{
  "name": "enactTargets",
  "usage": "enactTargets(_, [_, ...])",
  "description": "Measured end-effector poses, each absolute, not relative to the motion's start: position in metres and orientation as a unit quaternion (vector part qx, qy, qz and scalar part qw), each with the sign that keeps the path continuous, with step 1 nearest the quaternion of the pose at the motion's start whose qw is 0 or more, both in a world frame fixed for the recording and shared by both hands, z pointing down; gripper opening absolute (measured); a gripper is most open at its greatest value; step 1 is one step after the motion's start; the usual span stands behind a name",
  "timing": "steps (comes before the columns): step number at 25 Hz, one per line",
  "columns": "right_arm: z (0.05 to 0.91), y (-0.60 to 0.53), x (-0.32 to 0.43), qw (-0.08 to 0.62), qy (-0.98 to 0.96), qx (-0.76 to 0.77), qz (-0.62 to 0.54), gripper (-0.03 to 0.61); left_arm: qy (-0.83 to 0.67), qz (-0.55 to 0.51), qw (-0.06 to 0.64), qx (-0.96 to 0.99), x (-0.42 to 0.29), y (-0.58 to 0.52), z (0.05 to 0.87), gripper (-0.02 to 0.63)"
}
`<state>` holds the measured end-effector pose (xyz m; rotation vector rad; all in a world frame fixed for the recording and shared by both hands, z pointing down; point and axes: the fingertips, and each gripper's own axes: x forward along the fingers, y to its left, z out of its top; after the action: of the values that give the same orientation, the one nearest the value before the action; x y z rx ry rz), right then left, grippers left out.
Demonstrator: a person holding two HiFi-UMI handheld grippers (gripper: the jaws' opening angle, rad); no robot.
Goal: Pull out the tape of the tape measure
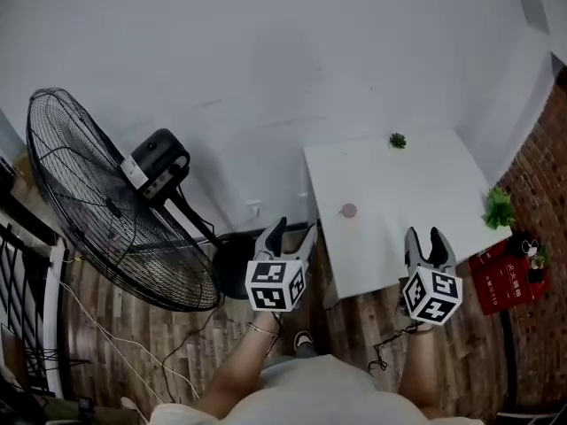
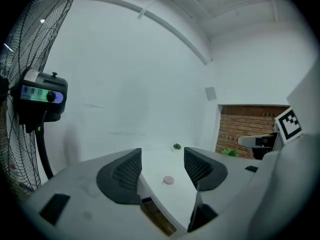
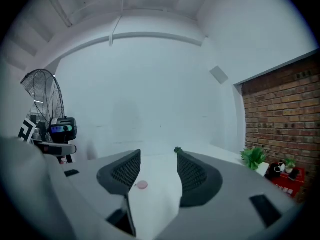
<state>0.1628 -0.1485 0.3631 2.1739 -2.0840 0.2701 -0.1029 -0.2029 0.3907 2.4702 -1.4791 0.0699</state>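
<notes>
Head view centre is occupied by the small pink disc judged to be the tape measure (image 1: 348, 210), laid on the white tabletop (image 1: 416, 175) up-right of the left tongs (image 1: 295, 228) and up-left of the right tongs (image 1: 423, 235), nearer the left, while both tongs are held wide and empty.

Left gripper (image 2: 161, 152): jaws apart, nothing between them. White table (image 2: 167, 202) ahead, seen through the gap. Small pink round tape measure (image 2: 168, 180) on table, near its front edge. Tiny green plant (image 2: 176, 146) at table's far edge. Standing fan (image 2: 30, 96) left of table. Brick wall (image 2: 246, 126) right of table.
</notes>
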Motion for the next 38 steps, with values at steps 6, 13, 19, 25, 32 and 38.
enactTargets(6, [0.389, -0.182, 0.170, 0.062, -0.695, 0.703, 0.135, 0.235, -0.511, 0.042, 0.152, 0.845, -0.096, -0.232, 0.411, 0.267])
enactTargets(13, [0.407, -0.232, 0.177, 0.079, -0.732, 0.658, 0.156, 0.235, -0.546, 0.050, 0.173, 0.818, -0.092, -0.263, 0.427, 0.267])
enactTargets(19, [0.422, -0.261, 0.172, 0.104, -0.759, 0.619, 0.172, 0.238, -0.569, 0.057, 0.194, 0.797, -0.091, -0.277, 0.443, 0.267])
enactTargets(25, [0.440, -0.283, 0.165, 0.137, -0.781, 0.583, 0.178, 0.241, -0.588, 0.061, 0.211, 0.778, -0.096, -0.285, 0.462, 0.267])
enactTargets(32, [0.471, -0.311, 0.147, 0.180, -0.809, 0.527, 0.188, 0.239, -0.606, 0.073, 0.234, 0.756, -0.102, -0.290, 0.495, 0.267])
enactTargets(38, [0.506, -0.327, 0.131, 0.221, -0.827, 0.478, 0.197, 0.239, -0.623, 0.065, 0.258, 0.736, -0.113, -0.287, 0.532, 0.267])
